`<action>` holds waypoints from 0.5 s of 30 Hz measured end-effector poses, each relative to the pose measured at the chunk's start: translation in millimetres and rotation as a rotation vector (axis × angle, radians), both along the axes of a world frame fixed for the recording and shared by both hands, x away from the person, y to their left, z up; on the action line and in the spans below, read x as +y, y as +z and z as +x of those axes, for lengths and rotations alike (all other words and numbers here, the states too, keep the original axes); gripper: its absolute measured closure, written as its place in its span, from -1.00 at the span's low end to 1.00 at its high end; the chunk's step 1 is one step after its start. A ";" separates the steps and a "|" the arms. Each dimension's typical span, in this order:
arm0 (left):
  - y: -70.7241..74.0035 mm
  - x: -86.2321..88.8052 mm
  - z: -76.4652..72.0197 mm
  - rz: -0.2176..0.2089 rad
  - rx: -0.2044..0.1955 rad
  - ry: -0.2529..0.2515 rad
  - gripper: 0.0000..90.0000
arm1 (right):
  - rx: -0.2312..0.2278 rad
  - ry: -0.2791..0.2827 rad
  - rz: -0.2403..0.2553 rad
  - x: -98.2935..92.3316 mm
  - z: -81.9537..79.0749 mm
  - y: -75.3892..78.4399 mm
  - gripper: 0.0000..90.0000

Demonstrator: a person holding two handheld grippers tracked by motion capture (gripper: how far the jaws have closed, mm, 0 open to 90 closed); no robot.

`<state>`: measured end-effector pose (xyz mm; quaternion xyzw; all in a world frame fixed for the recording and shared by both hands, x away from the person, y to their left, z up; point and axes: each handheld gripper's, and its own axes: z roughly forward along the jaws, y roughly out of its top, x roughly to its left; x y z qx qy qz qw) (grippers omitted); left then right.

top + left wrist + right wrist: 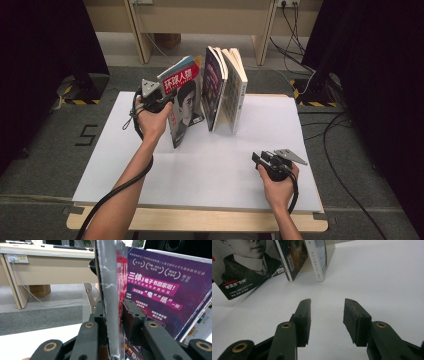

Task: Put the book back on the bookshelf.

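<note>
A magazine (185,100) with a red title and a portrait cover stands tilted on the white table (215,170), left of two upright books. My left gripper (167,99) is at its left edge. In the left gripper view that worn edge (110,290) stands between the jaws of the left gripper (112,307); one jaw lies against it and a thin gap shows at the other pad (131,320). Behind it is a purple-covered book (162,290) (212,85). My right gripper (257,157) rests low at the front right, open with nothing between its jaws (327,302).
A second, pale book (235,85) stands fanned open next to the purple one. Wooden desk legs (140,35) and cables (295,30) lie beyond the table. Dark curtains hang on both sides. A cardboard box (40,290) sits under the far desk.
</note>
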<state>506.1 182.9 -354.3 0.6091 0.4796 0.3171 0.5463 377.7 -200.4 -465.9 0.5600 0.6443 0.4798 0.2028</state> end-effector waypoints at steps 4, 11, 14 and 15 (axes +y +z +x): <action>0.4 -0.5 -0.9 -0.003 0.009 -0.011 0.68 | 0.003 0.001 -0.001 -0.4 0.0 -0.1 0.29; 1.0 -3.3 -1.4 -0.002 0.051 -0.040 0.80 | -0.003 -0.003 -0.003 -1.6 0.0 -0.2 0.29; 0.6 -3.4 -1.8 -0.003 0.070 -0.046 0.84 | -0.004 -0.005 -0.004 -2.4 0.0 0.0 0.29; 0.9 -3.5 -2.1 -0.003 0.074 -0.047 0.85 | -0.004 -0.005 -0.006 -2.5 0.0 -0.1 0.29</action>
